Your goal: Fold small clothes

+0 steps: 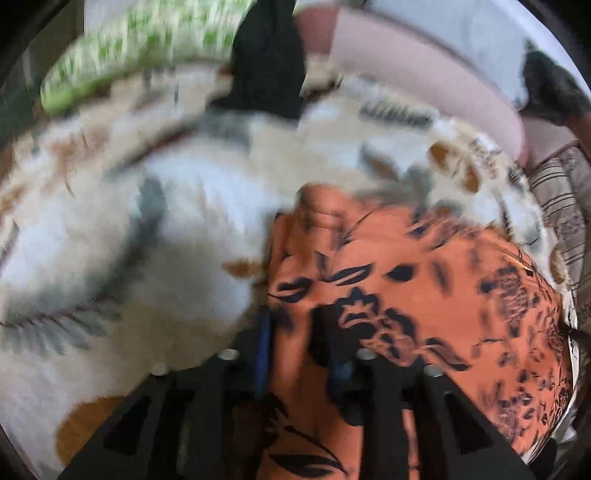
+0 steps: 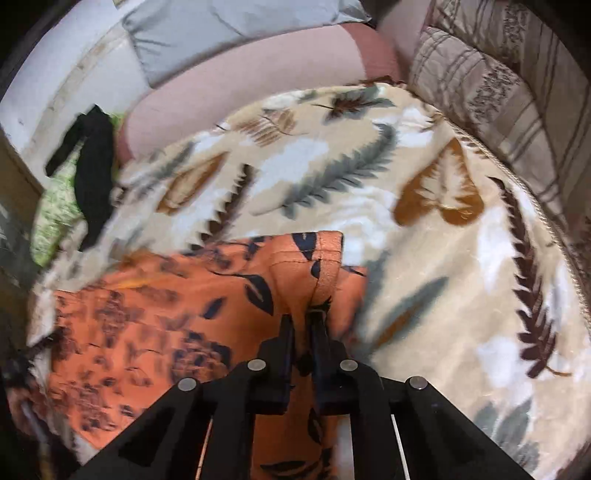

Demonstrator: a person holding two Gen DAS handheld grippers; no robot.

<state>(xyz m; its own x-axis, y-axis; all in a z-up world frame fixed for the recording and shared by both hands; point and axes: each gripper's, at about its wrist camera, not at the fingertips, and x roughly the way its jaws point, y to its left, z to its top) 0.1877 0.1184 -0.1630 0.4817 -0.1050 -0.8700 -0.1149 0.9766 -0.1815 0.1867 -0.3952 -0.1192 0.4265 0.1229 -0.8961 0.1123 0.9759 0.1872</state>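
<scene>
Right gripper [image 2: 302, 316] clamped on orange leaf-print fabric garment [image 2: 166, 306]; left gripper [image 1: 295, 325] jaws apart, straddling same garment on beige leaf-patterned fleece blanket [image 2: 424, 258].

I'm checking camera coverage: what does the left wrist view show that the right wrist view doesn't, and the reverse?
Only the left wrist view shows the left gripper, with orange garment cloth between its fingers. Only the right wrist view shows the right gripper pinching a fold of that garment, plus a grey pillow. Both show the leaf-print blanket, black cloth and striped cushion.
</scene>
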